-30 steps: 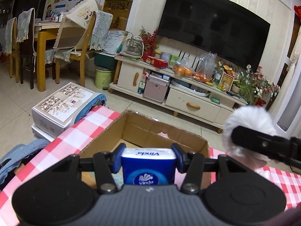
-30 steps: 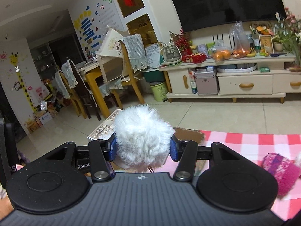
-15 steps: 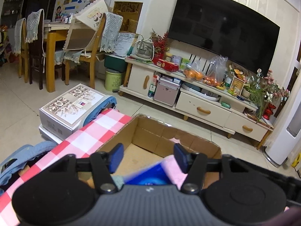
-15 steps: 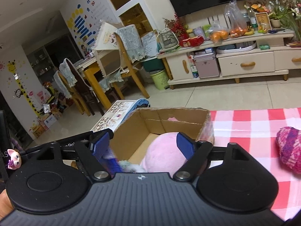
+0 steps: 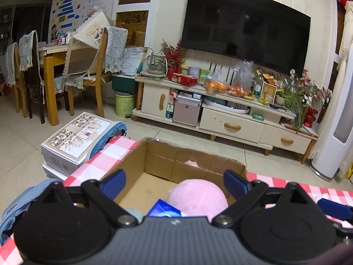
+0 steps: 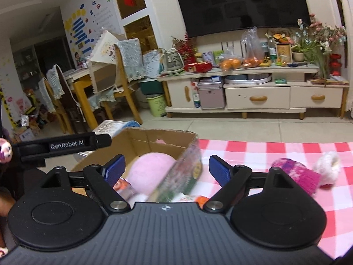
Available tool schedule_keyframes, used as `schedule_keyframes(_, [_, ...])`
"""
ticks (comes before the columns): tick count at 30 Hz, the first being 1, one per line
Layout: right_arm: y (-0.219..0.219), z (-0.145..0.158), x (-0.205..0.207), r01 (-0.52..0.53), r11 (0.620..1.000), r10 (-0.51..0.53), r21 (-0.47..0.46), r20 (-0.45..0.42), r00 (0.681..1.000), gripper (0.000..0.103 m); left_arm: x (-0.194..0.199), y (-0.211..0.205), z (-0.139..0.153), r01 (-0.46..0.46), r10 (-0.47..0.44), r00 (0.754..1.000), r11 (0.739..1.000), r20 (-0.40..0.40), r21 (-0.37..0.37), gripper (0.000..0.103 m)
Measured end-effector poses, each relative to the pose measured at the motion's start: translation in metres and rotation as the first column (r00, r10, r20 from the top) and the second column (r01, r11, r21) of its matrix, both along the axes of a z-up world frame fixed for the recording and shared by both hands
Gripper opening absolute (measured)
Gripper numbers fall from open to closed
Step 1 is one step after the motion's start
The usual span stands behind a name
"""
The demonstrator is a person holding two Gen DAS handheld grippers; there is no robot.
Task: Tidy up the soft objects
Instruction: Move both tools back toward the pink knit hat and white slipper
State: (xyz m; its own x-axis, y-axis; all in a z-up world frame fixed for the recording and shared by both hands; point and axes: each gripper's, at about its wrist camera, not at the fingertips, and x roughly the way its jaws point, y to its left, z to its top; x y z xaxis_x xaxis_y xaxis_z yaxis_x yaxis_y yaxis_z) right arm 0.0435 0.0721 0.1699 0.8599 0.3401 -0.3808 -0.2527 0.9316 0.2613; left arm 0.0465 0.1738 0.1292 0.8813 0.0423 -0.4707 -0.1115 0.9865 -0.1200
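Note:
An open cardboard box [image 5: 194, 163] stands on the red-checked table [image 6: 275, 152]. In it lie a pink plush [image 5: 196, 198] and a blue Vinda tissue pack [image 5: 164, 209]. My left gripper [image 5: 174, 182] is open and empty above the box. My right gripper [image 6: 167, 167] is open and empty over the box's right wall [image 6: 187, 172], with the pink plush [image 6: 150, 172] below it. A magenta knitted item [image 6: 295, 174] and a white fluffy piece [image 6: 328, 165] lie on the cloth to the right.
A flat patterned carton [image 5: 75, 137] with blue cloth lies on the floor left of the table. A TV cabinet [image 5: 220, 119] stands beyond it, chairs and a dining table [image 5: 55, 66] at far left. The left gripper's arm [image 6: 61, 145] crosses the right wrist view.
My left gripper let go of the tissue pack into the box and opened wider. My right gripper let go of the white fluffy ball and swung to the right.

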Motion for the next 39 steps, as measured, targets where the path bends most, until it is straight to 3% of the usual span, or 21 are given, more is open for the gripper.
schedule_keyframes(6, [-0.009,-0.007,-0.008,0.045,0.998,-0.045,-0.035,-0.006,0.999,0.103,-0.002,-0.016,-0.004,0.033,-0.032,0.999,0.999,-0.029,0.044,0.102])
schedule_keyframes(18, [-0.022,-0.013,-0.02,0.103,0.992,-0.105,-0.08,-0.024,0.994,0.103,-0.009,-0.05,-0.012,0.116,-0.11,0.993,0.987,-0.053,0.115,0.102])
schedule_keyframes(39, [-0.038,-0.024,-0.038,0.227,0.97,-0.233,-0.092,-0.064,0.97,0.103,-0.031,-0.12,-0.027,0.265,-0.249,0.964,0.935,-0.094,0.237,0.102])
